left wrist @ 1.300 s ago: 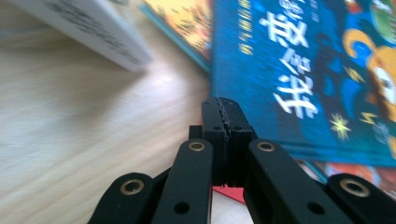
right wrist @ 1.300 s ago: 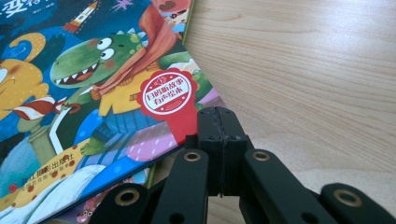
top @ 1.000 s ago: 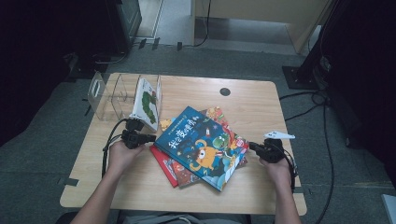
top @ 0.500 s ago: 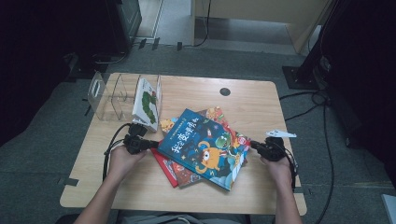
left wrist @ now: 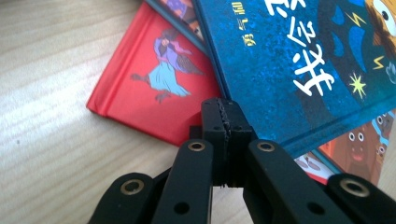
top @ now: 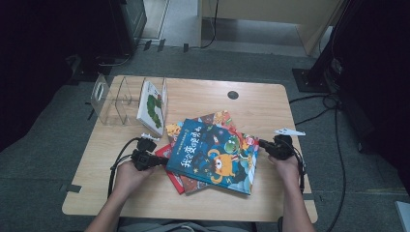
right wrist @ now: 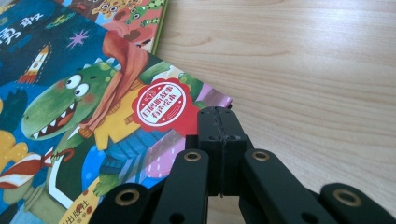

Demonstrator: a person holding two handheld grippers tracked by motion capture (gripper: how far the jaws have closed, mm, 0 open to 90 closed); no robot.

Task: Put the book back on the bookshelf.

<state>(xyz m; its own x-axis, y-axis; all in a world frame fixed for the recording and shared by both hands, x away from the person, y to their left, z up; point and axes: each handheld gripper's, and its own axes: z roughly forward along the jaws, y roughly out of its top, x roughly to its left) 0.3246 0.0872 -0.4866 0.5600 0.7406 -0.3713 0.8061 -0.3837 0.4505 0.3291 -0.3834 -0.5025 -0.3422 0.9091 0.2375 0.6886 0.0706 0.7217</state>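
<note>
Your left gripper (top: 162, 160), jaws together, meets the blue book's (top: 212, 154) left edge; your right gripper (top: 262, 144), jaws together, flanks its right edge.

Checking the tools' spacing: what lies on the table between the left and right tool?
In the high view, the stack of picture books, blue book on top, fills the stretch between the left tool and the right tool.

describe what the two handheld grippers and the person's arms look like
Both the left gripper and the right gripper are matte black, with ridged pads and brass-coloured pivot rivets on the linkage bars. Black cables trail from each. The right one carries a pale three-cornered plate. The forearms are bare, no sleeves visible.
</note>
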